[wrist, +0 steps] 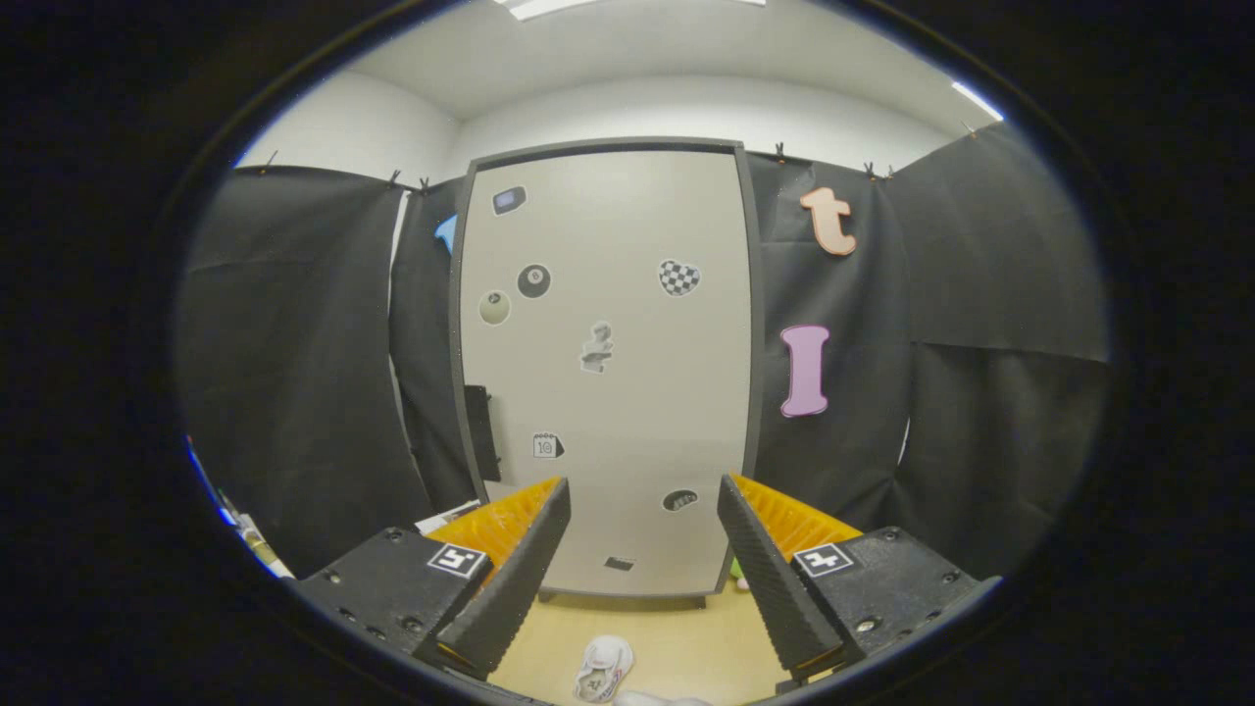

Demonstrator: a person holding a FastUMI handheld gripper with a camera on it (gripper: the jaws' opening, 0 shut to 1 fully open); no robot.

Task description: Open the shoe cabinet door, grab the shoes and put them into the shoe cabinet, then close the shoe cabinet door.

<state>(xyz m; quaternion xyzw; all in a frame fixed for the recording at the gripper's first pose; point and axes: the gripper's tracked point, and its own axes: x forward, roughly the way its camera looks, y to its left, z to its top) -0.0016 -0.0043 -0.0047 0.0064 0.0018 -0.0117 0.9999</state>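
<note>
Pale grey, the shoe cabinet door (608, 373) stands closed beyond the fingers, with stickers (678, 277) on it. The gripper (642, 534) is open and holds nothing. A white shoe (603, 669) lies between the fingers on the wooden floor (677, 642).

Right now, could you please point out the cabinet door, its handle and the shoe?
Cabinet door (627, 392), gripper view, bare middle of the panel.
Handle (479, 431), gripper view, middle of the dark bar at the door's edge.
Shoe (603, 669), gripper view, its upper, between the open fingers.
</note>
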